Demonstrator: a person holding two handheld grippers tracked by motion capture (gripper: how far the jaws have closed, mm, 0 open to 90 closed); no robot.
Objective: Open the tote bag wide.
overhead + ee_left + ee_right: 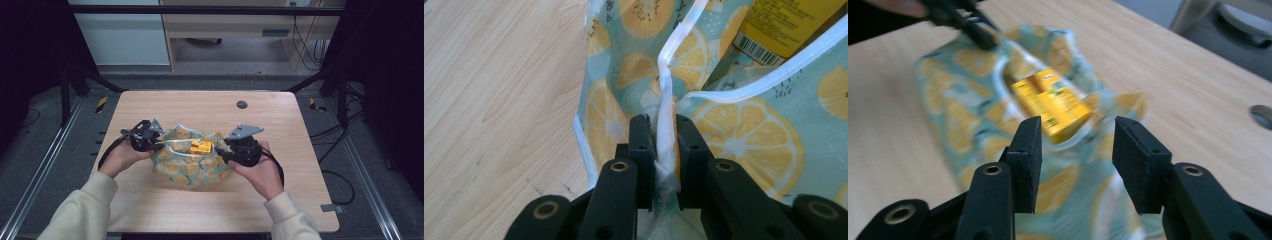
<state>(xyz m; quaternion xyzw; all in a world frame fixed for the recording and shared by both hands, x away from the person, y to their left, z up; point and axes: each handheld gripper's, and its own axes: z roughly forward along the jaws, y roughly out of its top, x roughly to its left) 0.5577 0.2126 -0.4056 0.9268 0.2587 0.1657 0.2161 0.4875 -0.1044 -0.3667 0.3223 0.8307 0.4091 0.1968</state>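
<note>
A soft teal fabric bag printed with lemon slices (190,165) lies mid-way on the light wooden surface (200,107). A yellow carton (201,147) sits in its open mouth. The left gripper (659,145) has its jaws clamped on the bag's white-trimmed edge. The right gripper (1077,150) hovers at the bag's other side, jaws apart.

Lemon-print bag (190,165) mid-table (280,200), yellow box (201,147) inside; left gripper (150,142) and right gripper (231,152) at bag edges.
</note>
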